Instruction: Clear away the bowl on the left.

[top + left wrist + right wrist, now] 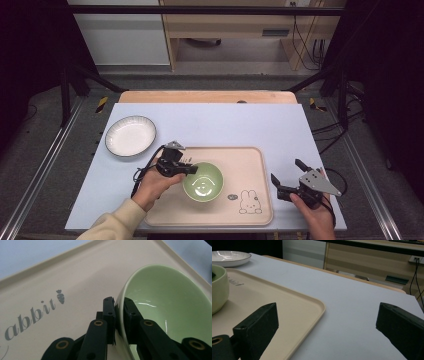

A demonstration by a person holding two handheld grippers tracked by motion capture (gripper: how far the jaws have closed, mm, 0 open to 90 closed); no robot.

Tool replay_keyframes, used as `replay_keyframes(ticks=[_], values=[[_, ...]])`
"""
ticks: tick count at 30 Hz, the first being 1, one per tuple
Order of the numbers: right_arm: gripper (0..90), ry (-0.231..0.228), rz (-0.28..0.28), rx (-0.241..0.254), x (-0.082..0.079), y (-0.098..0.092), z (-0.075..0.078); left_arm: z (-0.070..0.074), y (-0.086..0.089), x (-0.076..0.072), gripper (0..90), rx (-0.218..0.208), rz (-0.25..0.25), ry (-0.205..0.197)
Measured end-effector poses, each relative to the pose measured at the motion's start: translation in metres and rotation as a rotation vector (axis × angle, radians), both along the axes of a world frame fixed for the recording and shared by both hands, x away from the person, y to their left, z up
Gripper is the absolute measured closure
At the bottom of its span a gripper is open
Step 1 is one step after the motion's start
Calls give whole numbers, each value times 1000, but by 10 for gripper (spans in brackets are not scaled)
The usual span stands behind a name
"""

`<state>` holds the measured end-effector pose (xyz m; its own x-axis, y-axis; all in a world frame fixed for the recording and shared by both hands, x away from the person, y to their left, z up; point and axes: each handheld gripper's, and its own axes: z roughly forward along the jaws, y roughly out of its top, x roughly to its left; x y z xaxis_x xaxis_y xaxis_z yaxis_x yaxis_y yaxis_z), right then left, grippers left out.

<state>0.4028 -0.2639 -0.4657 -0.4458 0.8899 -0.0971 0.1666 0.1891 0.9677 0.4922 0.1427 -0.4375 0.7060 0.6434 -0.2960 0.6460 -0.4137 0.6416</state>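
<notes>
I am pinching the green bowl (203,182) by its rim with my left gripper (186,169); it is sitting on the tray (250,160). Right gripper (289,180) is idling spread wide. I am advising a level, slow lift.

Both tongs are black. The left tongs (192,169), at centre frame, show brass-ringed screw holes along their linkage arms and trail a black cable; the right tongs (286,177), lower right, carry a grey three-cornered plate. A cream sleeve (112,223) covers the left forearm.
</notes>
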Motion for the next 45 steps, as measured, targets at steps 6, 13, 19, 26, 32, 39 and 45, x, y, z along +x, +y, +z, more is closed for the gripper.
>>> replay_keyframes(ticks=[6,13,19,26,32,39,45], values=[[44,3,0,-1,0,0,0,-3,2,2,821,-9,5,15],[44,0,-1,0,0,0,0,-4,3,3,820,-20,9,25],[44,0,0,0,0,0,0,-5,2,3,821,-15,7,22],[44,1,-1,0,0,0,0,-5,2,4,820,-22,7,24],[44,4,-2,2,0,0,0,-6,3,4,816,-27,2,22],[44,2,0,-4,0,0,0,-2,3,1,643,-19,28,-42],[44,6,6,-9,1,1,-1,3,4,-3,373,-30,39,-84]])
